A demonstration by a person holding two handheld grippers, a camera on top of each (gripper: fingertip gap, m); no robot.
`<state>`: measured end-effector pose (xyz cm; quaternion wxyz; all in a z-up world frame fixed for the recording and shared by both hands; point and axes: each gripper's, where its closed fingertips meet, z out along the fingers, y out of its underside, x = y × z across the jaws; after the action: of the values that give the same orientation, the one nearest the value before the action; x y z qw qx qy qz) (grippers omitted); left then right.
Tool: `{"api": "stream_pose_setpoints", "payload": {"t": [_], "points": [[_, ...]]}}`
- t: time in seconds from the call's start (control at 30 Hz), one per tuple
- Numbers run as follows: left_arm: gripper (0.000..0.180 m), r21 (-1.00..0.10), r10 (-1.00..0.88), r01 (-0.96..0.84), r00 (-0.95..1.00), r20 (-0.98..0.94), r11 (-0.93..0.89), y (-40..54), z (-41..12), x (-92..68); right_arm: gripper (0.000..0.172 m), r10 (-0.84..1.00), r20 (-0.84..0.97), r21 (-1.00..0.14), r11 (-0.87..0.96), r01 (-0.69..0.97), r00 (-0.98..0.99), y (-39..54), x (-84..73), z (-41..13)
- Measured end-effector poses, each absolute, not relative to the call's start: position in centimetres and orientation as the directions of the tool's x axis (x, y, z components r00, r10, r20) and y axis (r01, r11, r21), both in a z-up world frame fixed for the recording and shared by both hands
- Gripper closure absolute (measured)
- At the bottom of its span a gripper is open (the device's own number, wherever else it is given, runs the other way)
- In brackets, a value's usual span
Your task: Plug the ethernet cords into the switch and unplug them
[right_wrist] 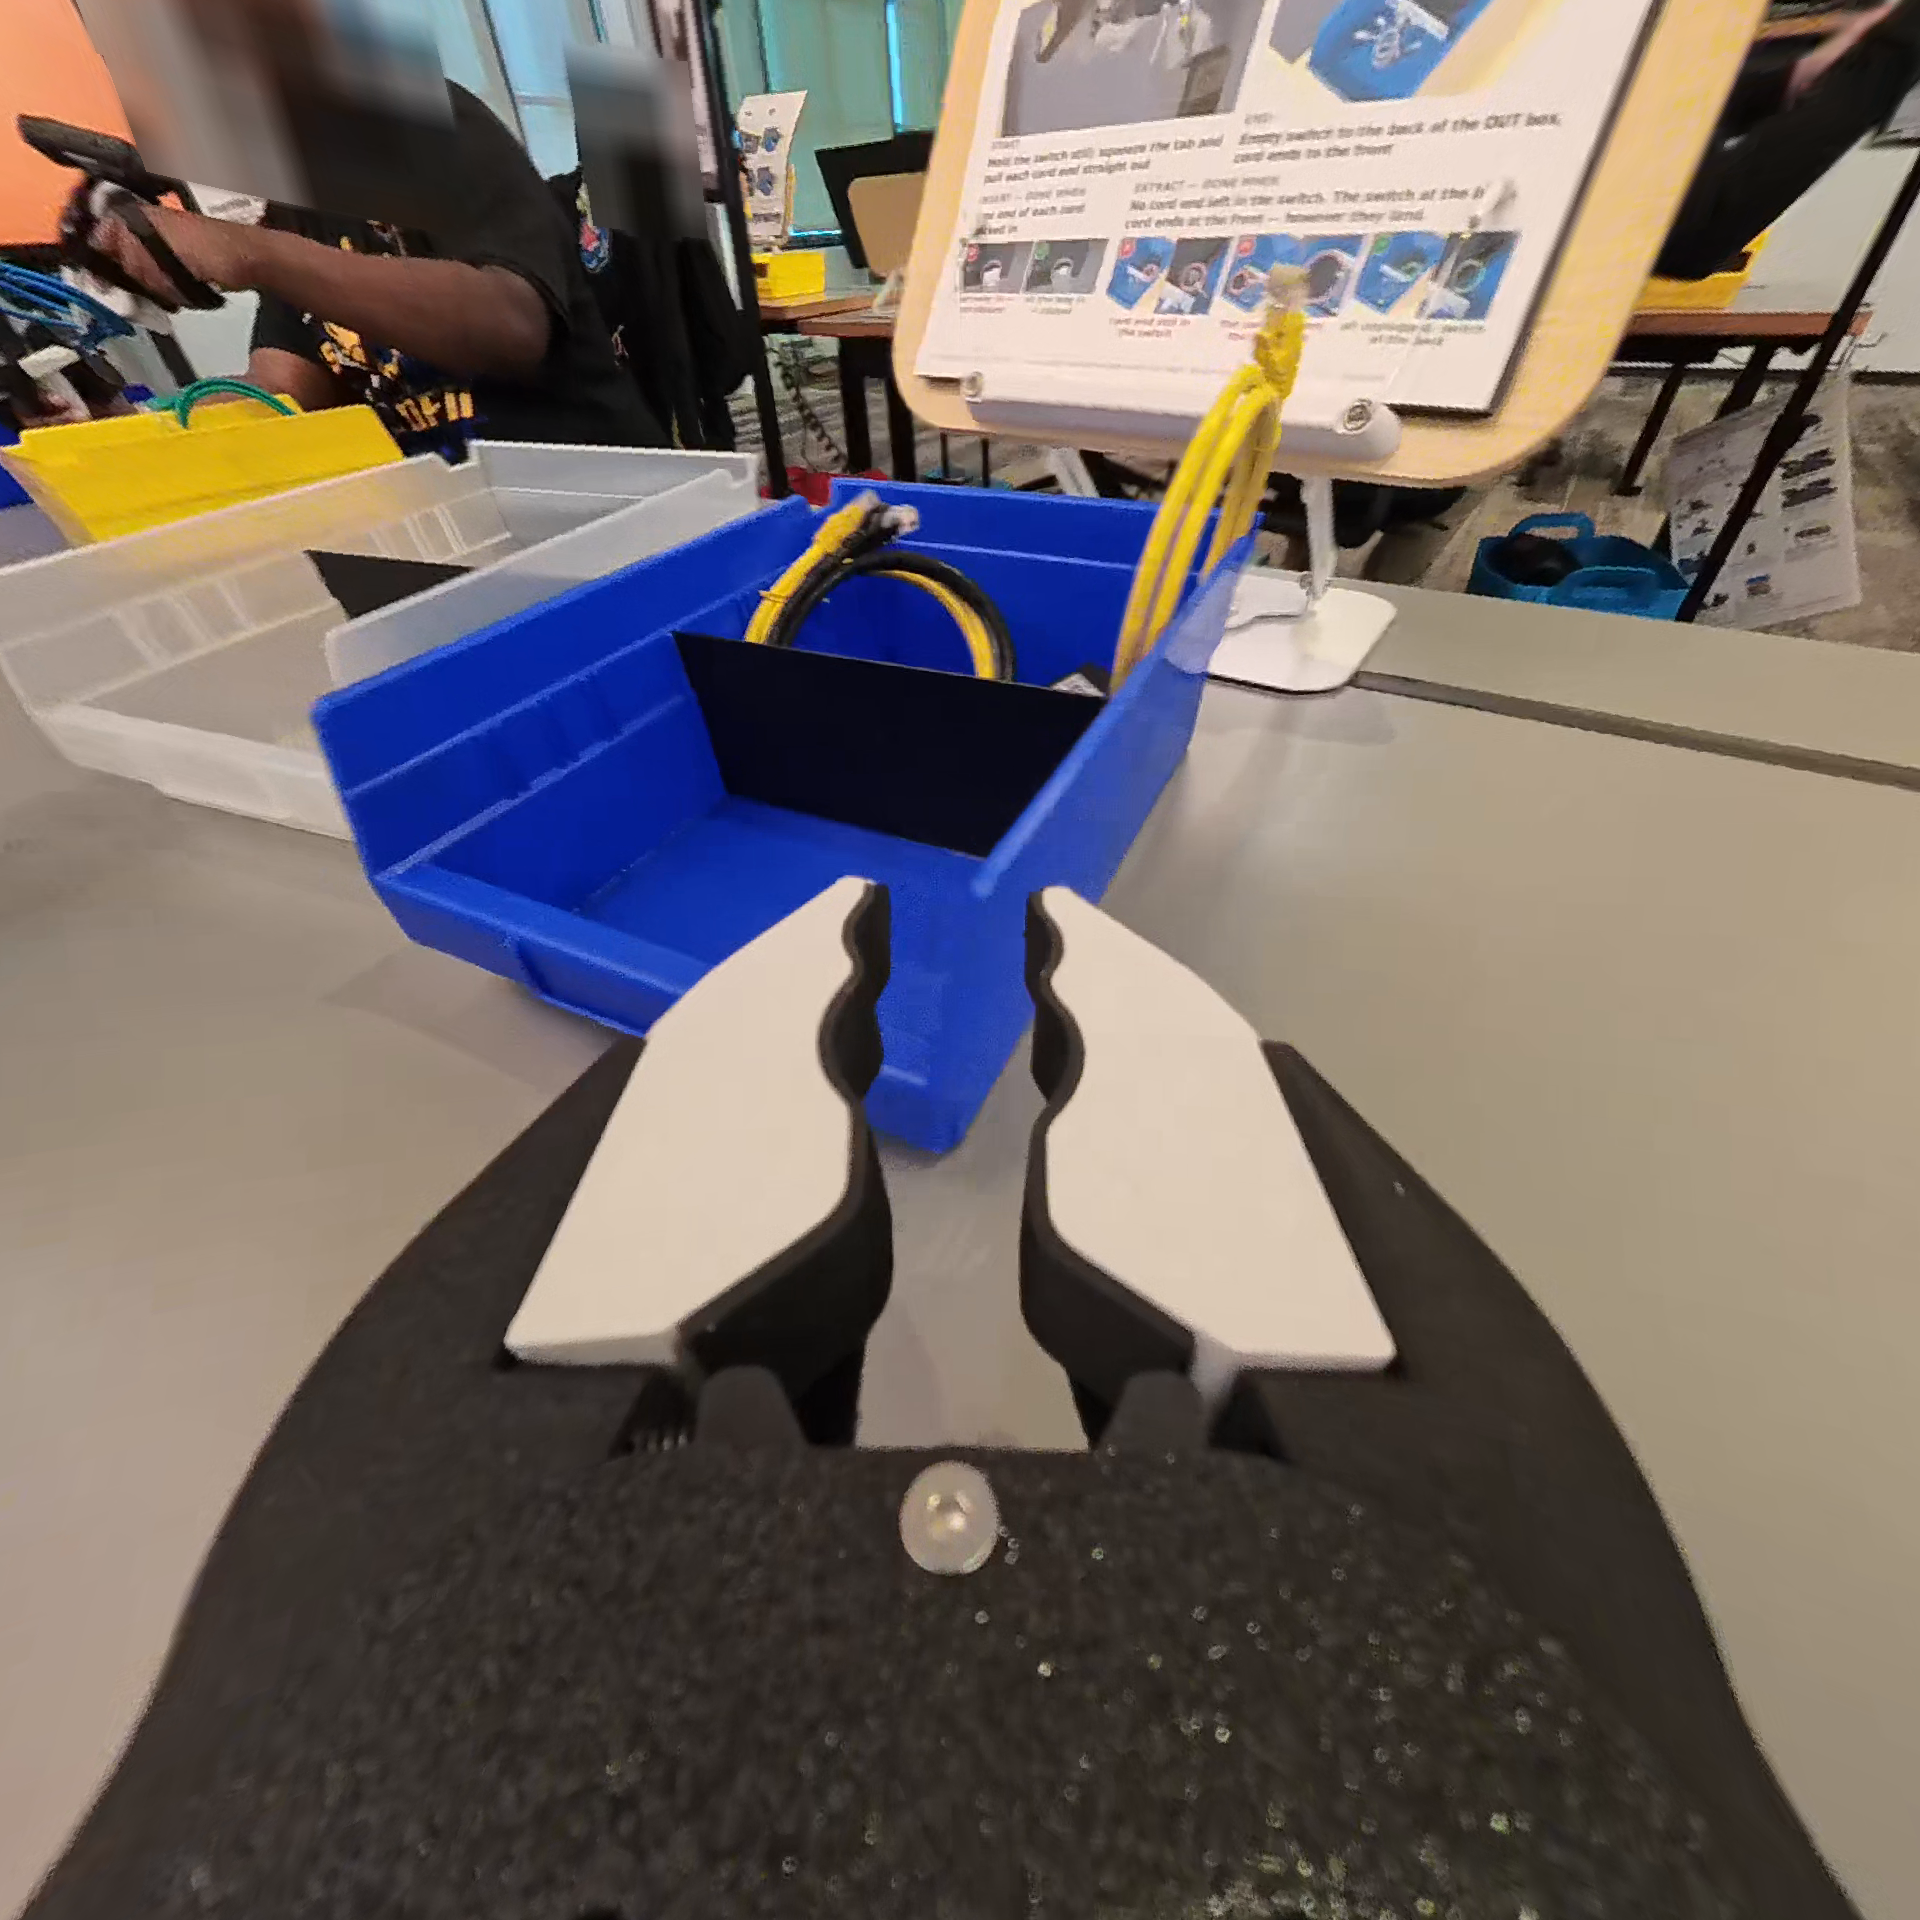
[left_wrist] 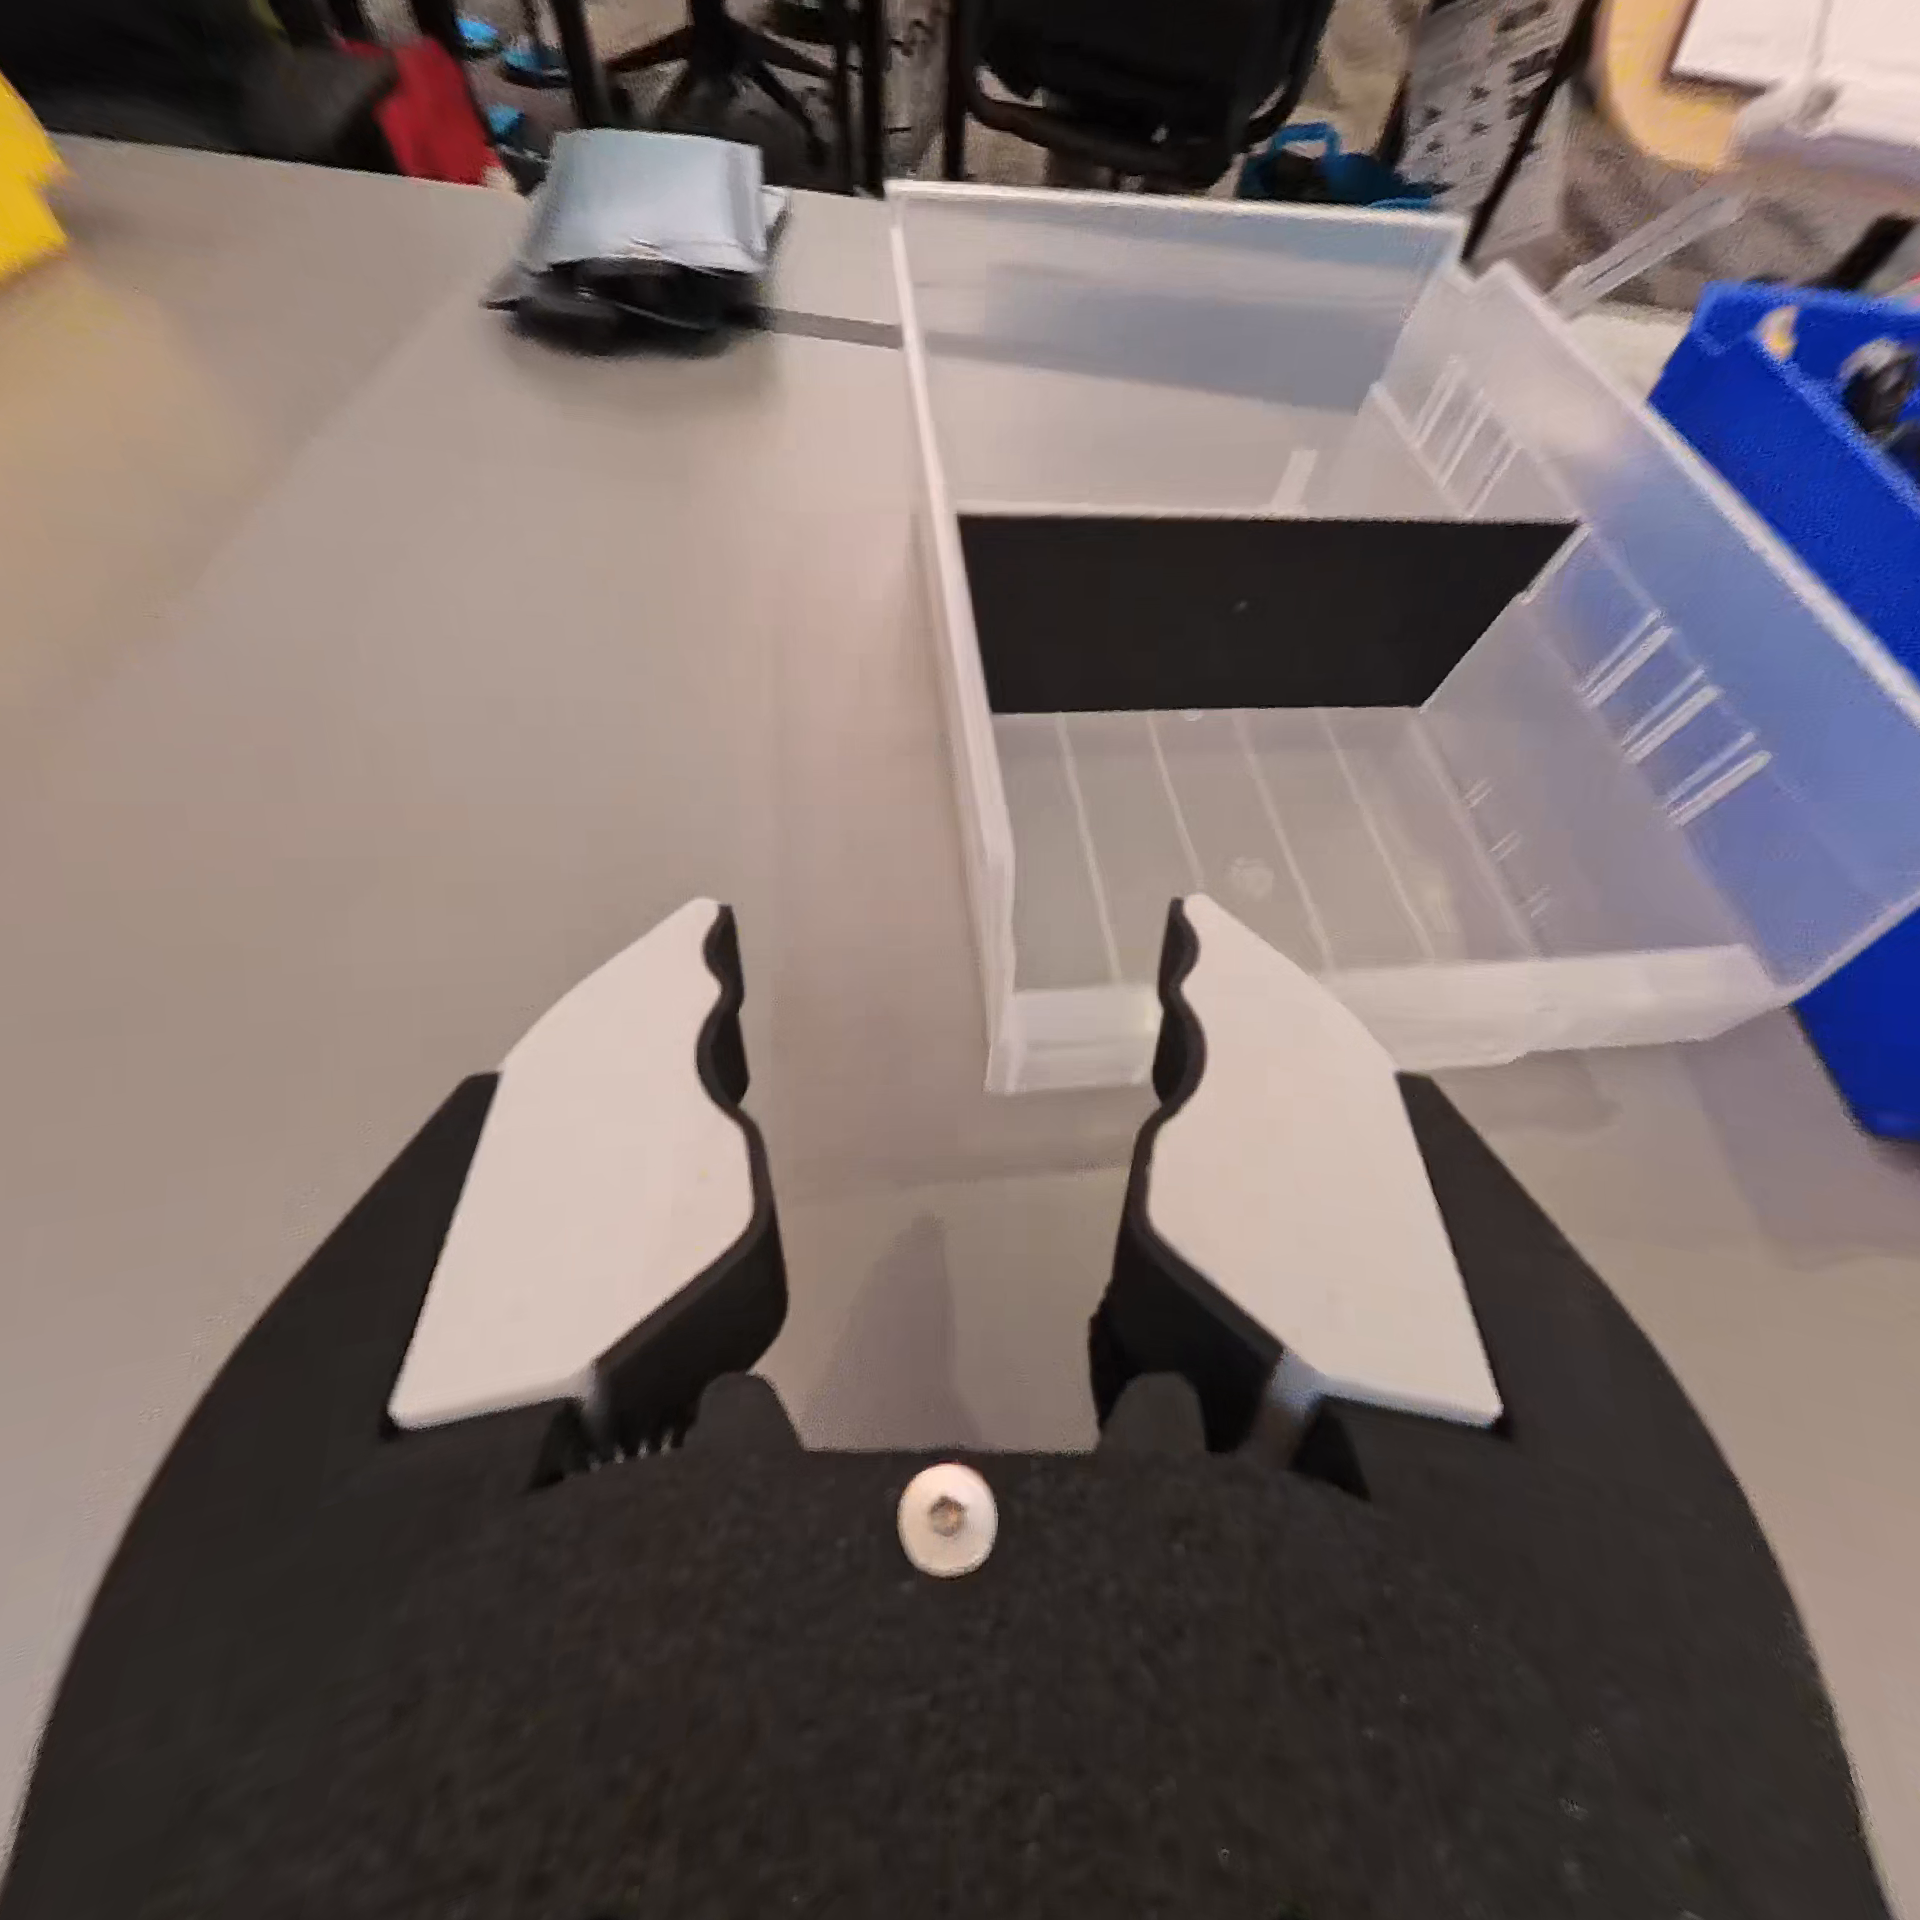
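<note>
My left gripper (left_wrist: 954, 925) is open and empty above the grey table (left_wrist: 416, 675), at the near left corner of a clear plastic bin (left_wrist: 1226, 831) with a black divider (left_wrist: 1247, 613). My right gripper (right_wrist: 958, 914) is open and empty in front of a blue bin (right_wrist: 623, 790) with a black divider (right_wrist: 883, 748). Behind that divider lie coiled yellow and black ethernet cords (right_wrist: 883, 582). Another yellow cord (right_wrist: 1216, 488) stands up over the blue bin's right wall. Only a dark corner shows behind the divider, so I cannot make out the switch.
An instruction sheet on a wooden board (right_wrist: 1247, 208) stands on a white stand behind the blue bin. A person (right_wrist: 416, 260) holds grippers at the far left near a yellow bin (right_wrist: 197, 457). A grey pouch (left_wrist: 644, 239) lies at the table's far edge. My hands' fingertips stand some 50 cm from each other.
</note>
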<state>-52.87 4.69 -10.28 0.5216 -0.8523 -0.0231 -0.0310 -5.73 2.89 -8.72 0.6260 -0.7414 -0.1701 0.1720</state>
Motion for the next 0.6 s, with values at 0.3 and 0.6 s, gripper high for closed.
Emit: {"api": "stream_pose_setpoints", "payload": {"t": [0.3, 0.6], "points": [[0.171, -0.841, -0.017, 0.074, 0.995, 0.099, -0.536, 11.3, -12.9, -51.6, 0.147, 0.539, 0.158, -0.983, 0.003, 0.186, 0.827, -1.7, -11.4, -6.3], [0.176, -0.815, 0.057, 0.115, 0.993, 0.100, -0.568, 3.5, -13.1, -51.9, 0.111, 0.741, 0.021, -0.941, -0.212, 0.264, 0.671, -5.6, -24.0, -10.2]]}}
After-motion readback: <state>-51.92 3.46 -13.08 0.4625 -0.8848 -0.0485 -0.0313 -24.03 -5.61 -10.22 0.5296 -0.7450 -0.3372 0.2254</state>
